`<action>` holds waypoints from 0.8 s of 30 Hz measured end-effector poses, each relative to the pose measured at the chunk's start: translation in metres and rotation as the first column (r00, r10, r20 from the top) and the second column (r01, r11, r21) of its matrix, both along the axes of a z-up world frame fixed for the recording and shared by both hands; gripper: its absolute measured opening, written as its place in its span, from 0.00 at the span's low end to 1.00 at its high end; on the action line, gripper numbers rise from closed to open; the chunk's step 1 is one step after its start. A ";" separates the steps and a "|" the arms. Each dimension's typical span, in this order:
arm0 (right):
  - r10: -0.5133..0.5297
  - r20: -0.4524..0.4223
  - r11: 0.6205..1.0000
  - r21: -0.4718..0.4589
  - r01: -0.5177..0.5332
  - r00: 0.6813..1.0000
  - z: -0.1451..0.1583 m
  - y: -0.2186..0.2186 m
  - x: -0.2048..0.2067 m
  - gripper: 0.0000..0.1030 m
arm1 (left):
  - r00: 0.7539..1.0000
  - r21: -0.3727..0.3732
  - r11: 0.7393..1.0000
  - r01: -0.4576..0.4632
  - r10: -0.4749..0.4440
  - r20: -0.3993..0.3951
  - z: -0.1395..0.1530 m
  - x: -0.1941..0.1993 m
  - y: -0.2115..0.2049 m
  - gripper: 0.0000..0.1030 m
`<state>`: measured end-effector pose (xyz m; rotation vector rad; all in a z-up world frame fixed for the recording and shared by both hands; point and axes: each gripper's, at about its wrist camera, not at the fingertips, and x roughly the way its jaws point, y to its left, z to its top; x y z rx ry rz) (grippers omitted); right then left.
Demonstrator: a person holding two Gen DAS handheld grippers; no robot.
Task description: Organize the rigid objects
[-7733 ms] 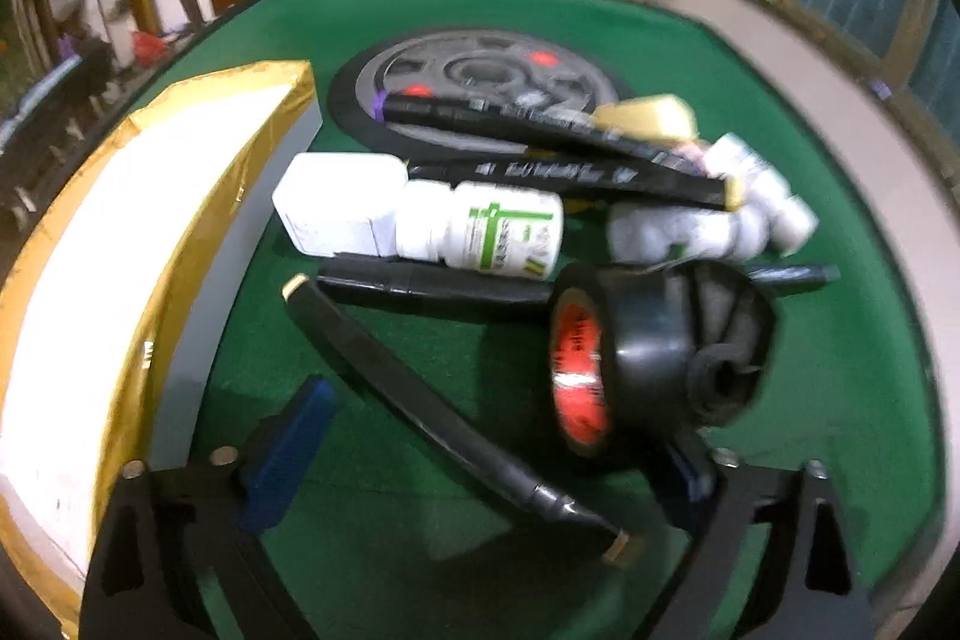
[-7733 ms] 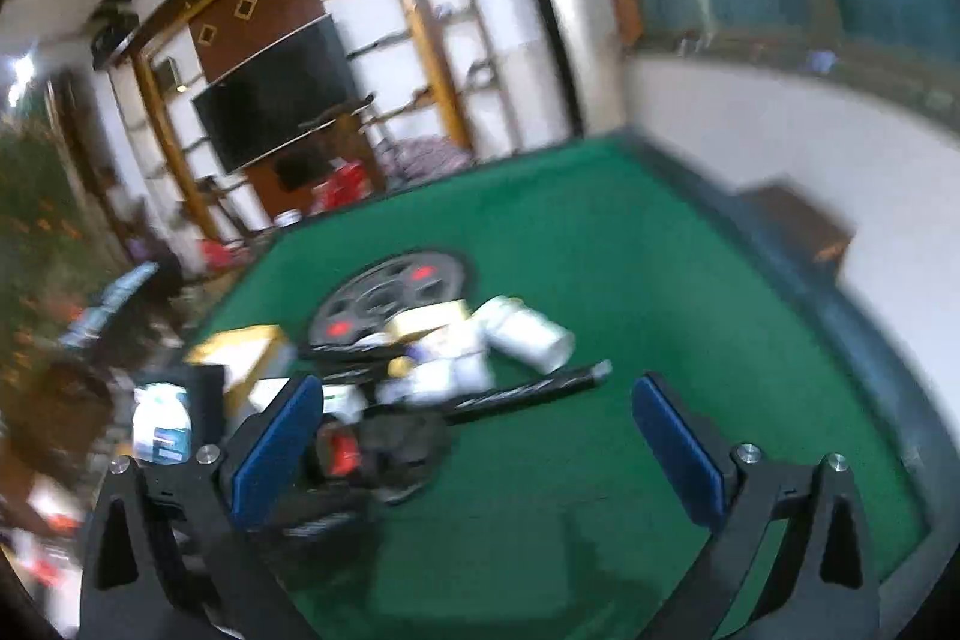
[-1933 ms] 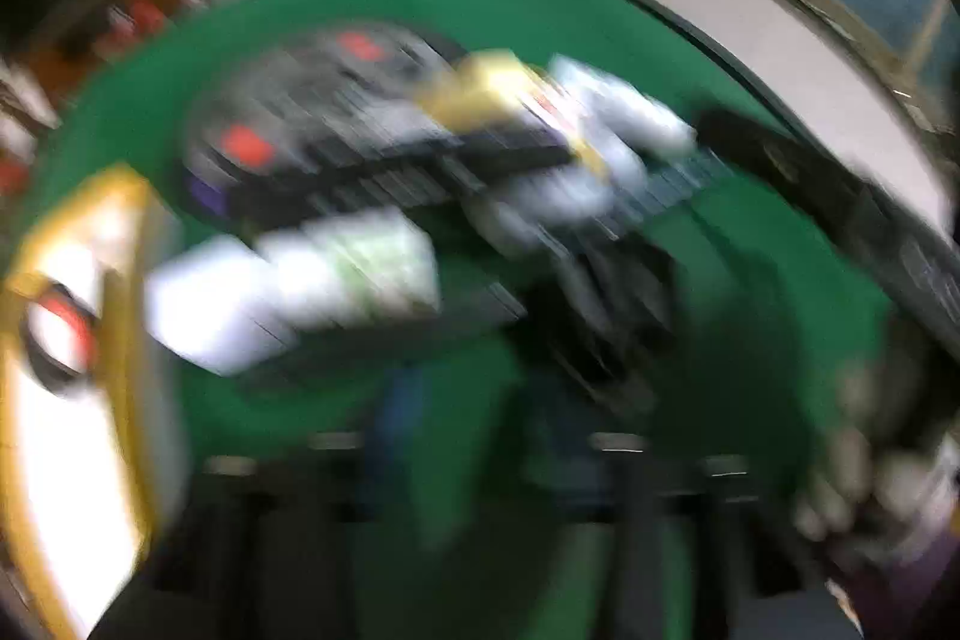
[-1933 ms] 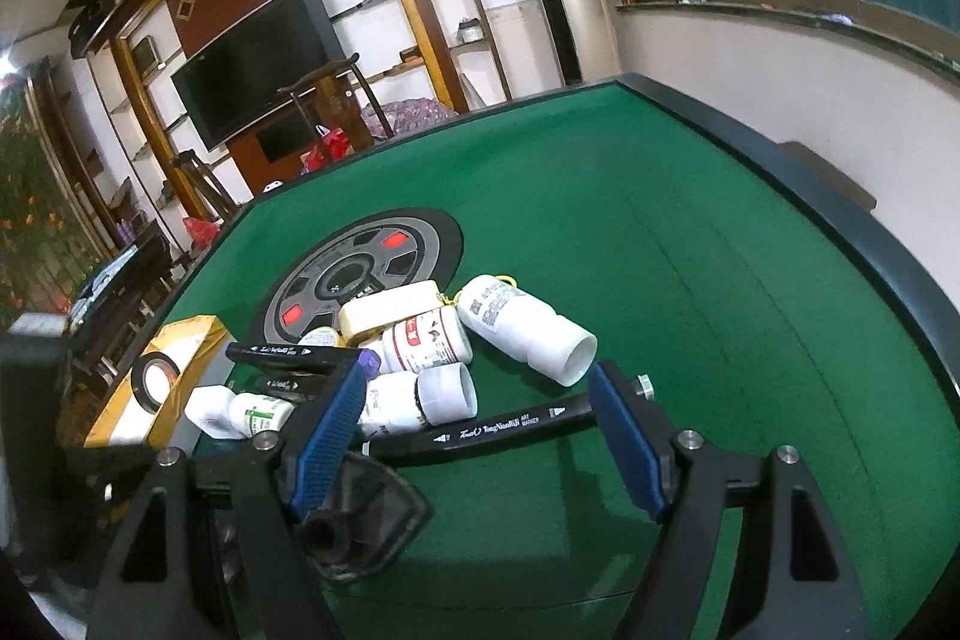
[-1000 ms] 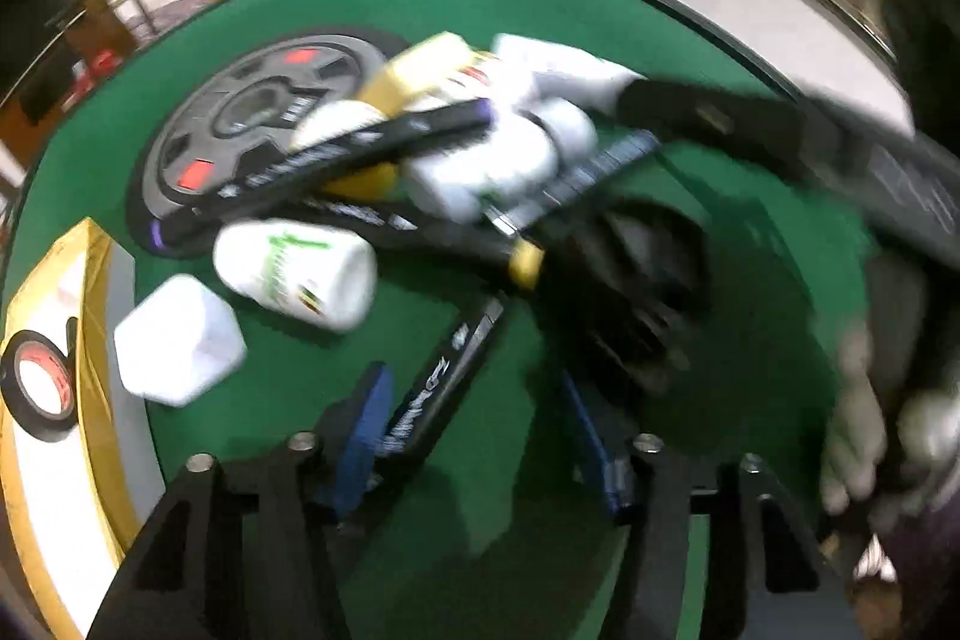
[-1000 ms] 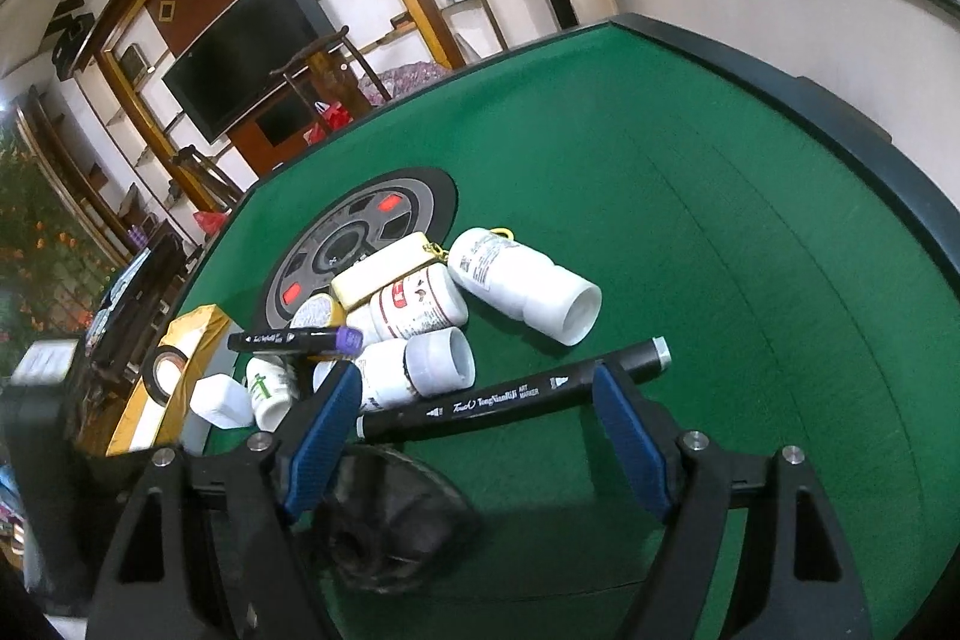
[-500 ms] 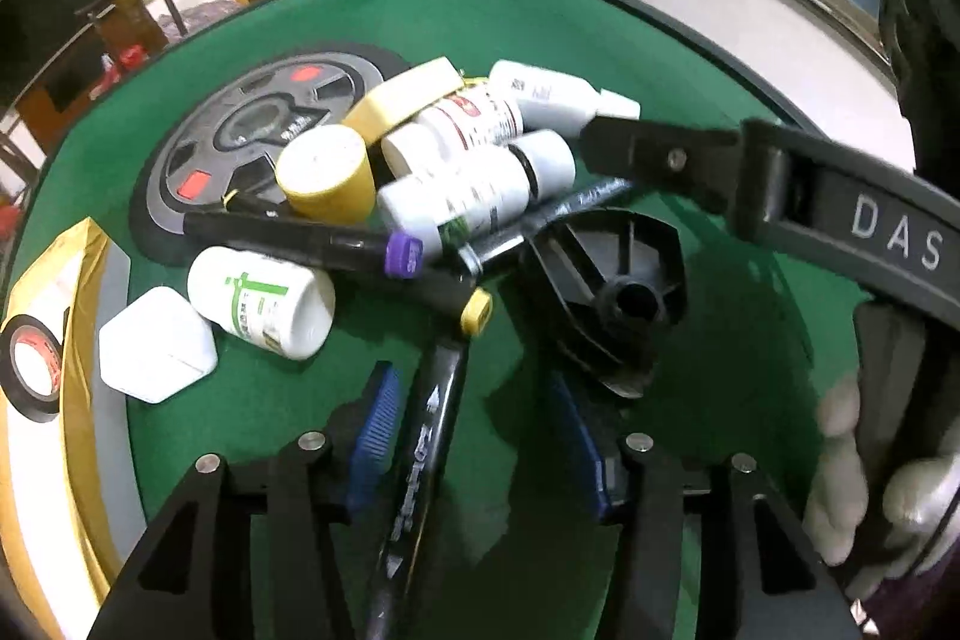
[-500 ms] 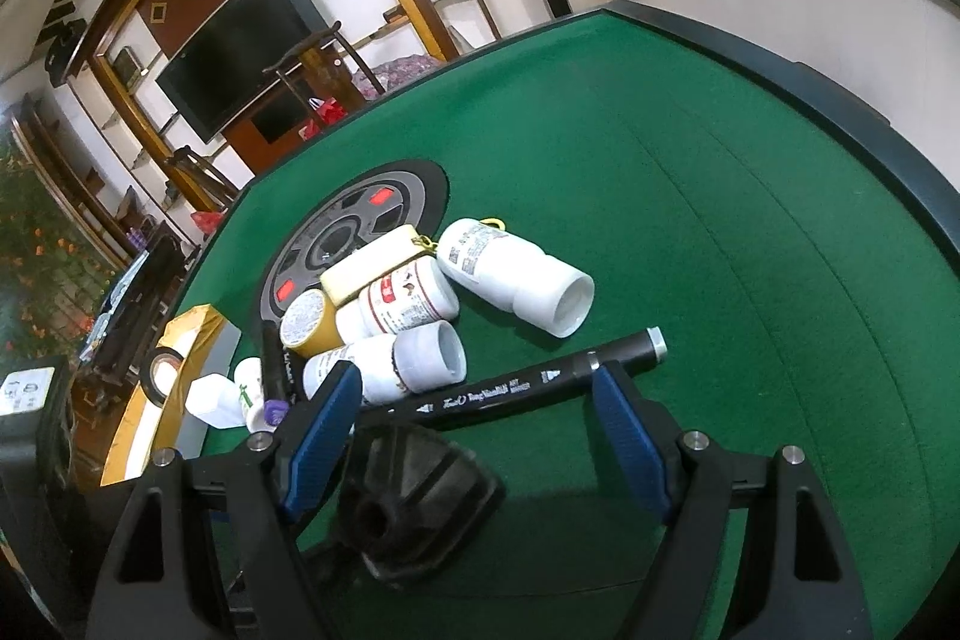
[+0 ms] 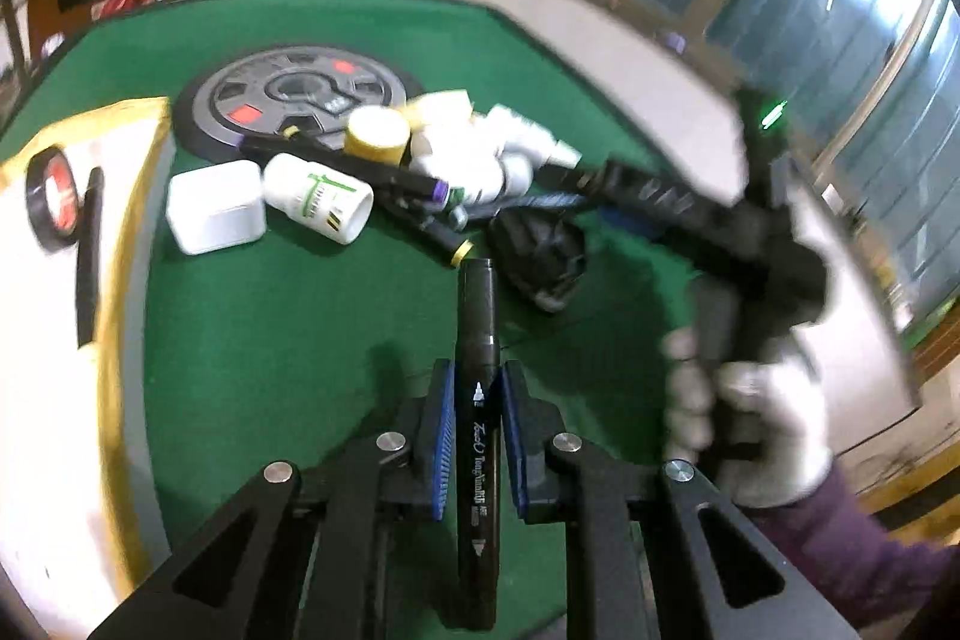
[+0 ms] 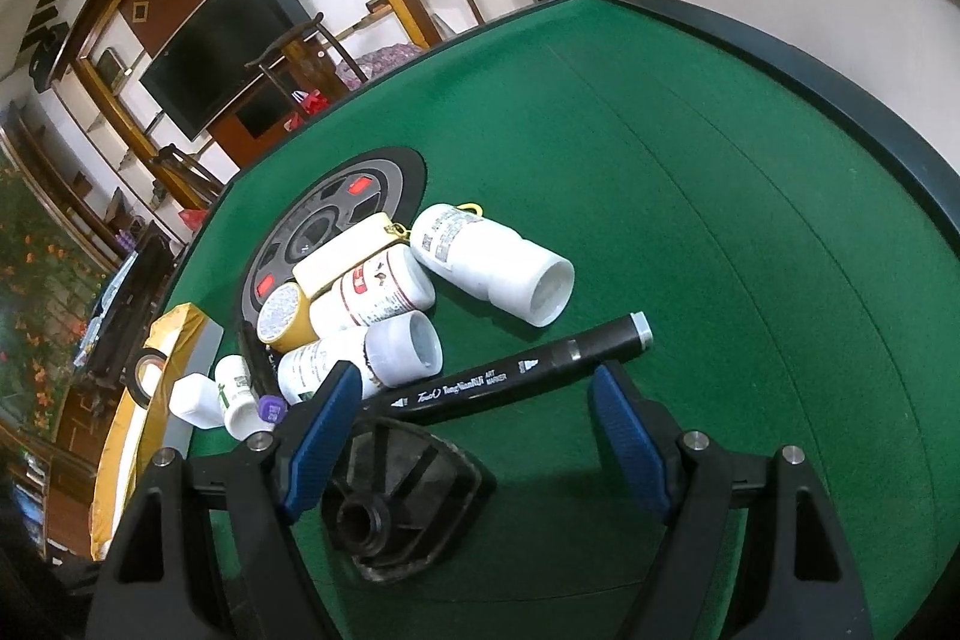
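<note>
My left gripper [image 9: 474, 376] has its jaws closing, blue pads pressed on a black marker [image 9: 477, 304] that points forward above the green table. My right gripper [image 10: 474, 381] is open, held low over another black marker [image 10: 516, 379] lying crosswise between its fingers, with a black plastic piece [image 10: 396, 508] just under its left finger. Behind lies a heap of white bottles [image 10: 492, 268], a yellow-capped jar [image 10: 282, 316] and a purple-capped marker [image 10: 270, 409]. In the left wrist view the right gripper [image 9: 660, 202] shows blurred, held by a gloved hand [image 9: 756, 424].
A white gold-rimmed box [image 9: 36, 340] at the left holds a black tape roll [image 9: 57, 196] and a black marker [image 9: 90, 244]. A white square bottle [image 9: 216, 205] and a green-labelled bottle [image 9: 318, 199] lie beside it. A grey weight plate [image 9: 288, 94] lies at the back.
The left gripper has shut on the black marker that lay between its fingers and lifted it back from the heap. The right gripper has stayed in place.
</note>
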<state>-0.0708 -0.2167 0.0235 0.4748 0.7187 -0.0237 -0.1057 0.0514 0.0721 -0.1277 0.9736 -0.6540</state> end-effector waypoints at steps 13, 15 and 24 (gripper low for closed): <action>0.166 0.065 0.984 -0.079 -0.160 0.984 0.032 0.057 -0.008 0.76 | 0.989 -0.257 0.961 -0.100 0.124 0.080 0.047 -0.027 0.108 0.14; 0.258 0.056 0.962 -0.106 -0.251 0.964 0.041 0.084 0.000 0.76 | 0.985 -0.277 0.954 -0.115 0.146 0.093 0.049 -0.026 0.120 0.14; 0.582 -0.133 0.658 -0.501 -0.562 0.802 0.055 0.215 0.045 0.76 | 0.957 -0.321 0.917 -0.238 0.278 0.082 0.039 -0.028 0.186 0.14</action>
